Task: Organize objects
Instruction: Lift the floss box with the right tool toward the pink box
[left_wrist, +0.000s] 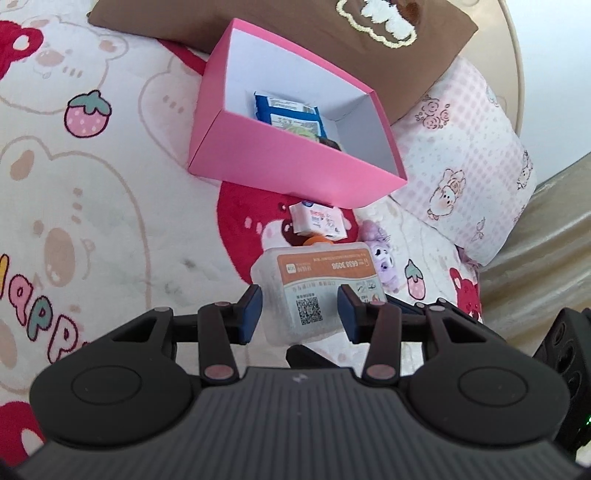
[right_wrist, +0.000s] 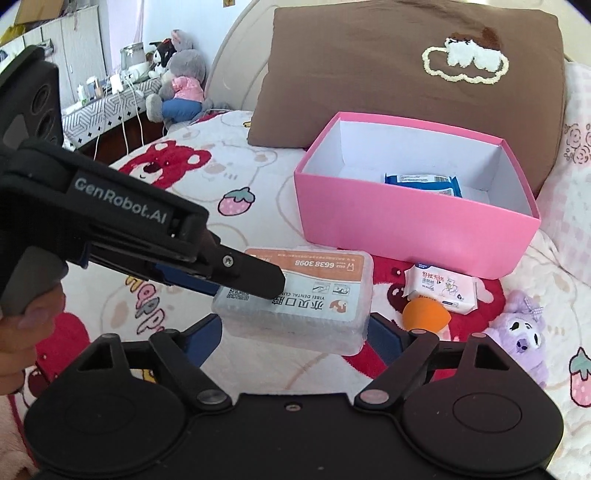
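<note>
A clear plastic case with an orange dental-clinic label (left_wrist: 314, 291) (right_wrist: 299, 295) is held above the bed. My left gripper (left_wrist: 300, 314) is shut on the case's end; its finger (right_wrist: 255, 277) crosses the case in the right wrist view. My right gripper (right_wrist: 295, 334) has its jaws on either side of the case's near side, wide apart; contact is unclear. A pink box (left_wrist: 295, 162) (right_wrist: 413, 229) lies beyond, holding a blue wipes pack (left_wrist: 288, 114) (right_wrist: 424, 182). A small tissue pack (left_wrist: 319, 219) (right_wrist: 441, 288), an orange sponge (right_wrist: 424, 314) and a purple plush (left_wrist: 384, 258) (right_wrist: 521, 336) lie on the blanket.
A brown pillow (right_wrist: 388, 66) and a pink checked pillow (left_wrist: 469, 155) sit behind and beside the box. The bear-print blanket (left_wrist: 92, 184) covers the bed. A side table with plush toys (right_wrist: 177, 81) stands at the far left.
</note>
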